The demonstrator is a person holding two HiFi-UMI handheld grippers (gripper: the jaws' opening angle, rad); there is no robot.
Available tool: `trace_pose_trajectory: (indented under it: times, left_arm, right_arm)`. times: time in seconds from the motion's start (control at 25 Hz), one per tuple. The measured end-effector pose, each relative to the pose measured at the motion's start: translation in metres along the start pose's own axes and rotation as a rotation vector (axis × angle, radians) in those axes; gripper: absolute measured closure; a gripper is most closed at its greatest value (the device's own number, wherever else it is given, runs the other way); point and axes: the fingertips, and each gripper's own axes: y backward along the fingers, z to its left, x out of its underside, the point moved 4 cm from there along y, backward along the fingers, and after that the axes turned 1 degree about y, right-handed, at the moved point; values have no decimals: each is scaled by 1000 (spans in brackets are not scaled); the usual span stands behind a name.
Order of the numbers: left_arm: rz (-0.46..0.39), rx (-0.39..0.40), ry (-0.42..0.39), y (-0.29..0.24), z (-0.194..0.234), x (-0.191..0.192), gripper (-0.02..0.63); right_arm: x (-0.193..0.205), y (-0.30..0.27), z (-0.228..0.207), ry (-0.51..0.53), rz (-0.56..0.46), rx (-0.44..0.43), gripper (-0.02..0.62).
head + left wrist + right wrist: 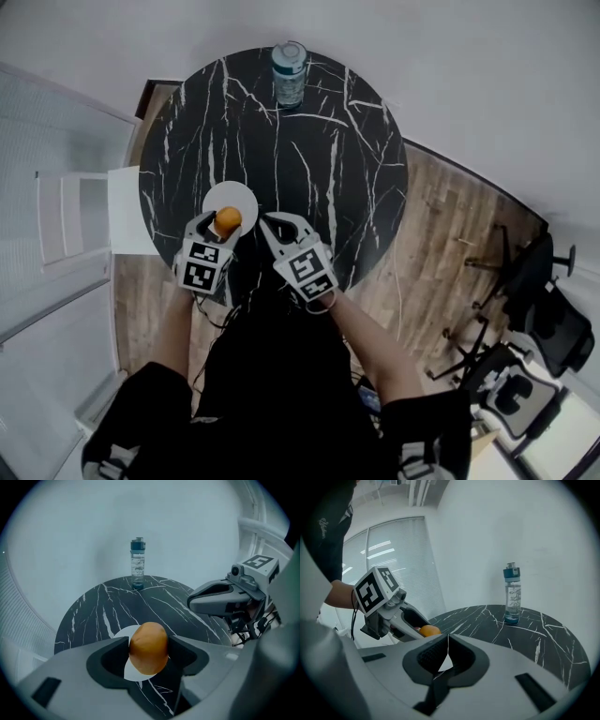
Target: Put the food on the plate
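Counted: one round black marble table point(314, 155), one white plate point(236, 194), one piece of food point(229, 218), one clear bottle point(290, 73) with a blue-grey cap, and two grippers, each carrying one marker cube.

The left gripper point(223, 225) is clamped on the food, one jaw pressing each side. The food hangs over the plate's near edge. No view settles whether it touches the plate.

The right gripper point(278, 225) is just right of the plate, with its jaws together and nothing between them. The bottle stands upright, well beyond the plate, at the table's far edge.

Head view only: the table's full round outline, the plate as a whole disc, both forearms, the wooden floor, and office chairs point(525, 328) far to the right of the plate.

Left gripper view only: the food point(148, 648) seen close, with slivers of plate point(123, 633) showing behind and below it. The right gripper point(193, 603) is seen side-on to the right of the plate.

Right gripper view only: the closed seam of its own jaws point(447, 651), and the left gripper from the side, with just the top of the food point(430, 630) showing. Behind the left gripper are window blinds point(398, 555).

The food is egg-shaped, smooth and matt. It is orange-brown, paler on its lit upper face, and stands taller than the jaws that hold it.
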Motion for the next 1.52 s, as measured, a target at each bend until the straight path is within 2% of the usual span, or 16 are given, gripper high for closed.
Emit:
trace_pose_trajectory:
  times: [0.48, 0.8, 1.08, 1.24, 1.52]
  left_arm:
    - [91, 98, -38, -32, 12, 10, 347]
    - [120, 119, -47, -44, 16, 10, 347]
    - [105, 130, -37, -52, 18, 4, 347]
    - [80, 136, 8, -55, 21, 1, 347]
    - [38, 139, 133, -58, 30, 0, 347]
  right_arm:
    - [16, -20, -7, -44, 52, 32, 597]
    - [19, -25, -10, -63, 71, 41, 597]
    - [21, -25, -14, -75, 75, 41, 597]
    - [21, -23, -11, -73, 75, 39, 597]
    - [23, -18, -8, -68, 76, 41, 597]
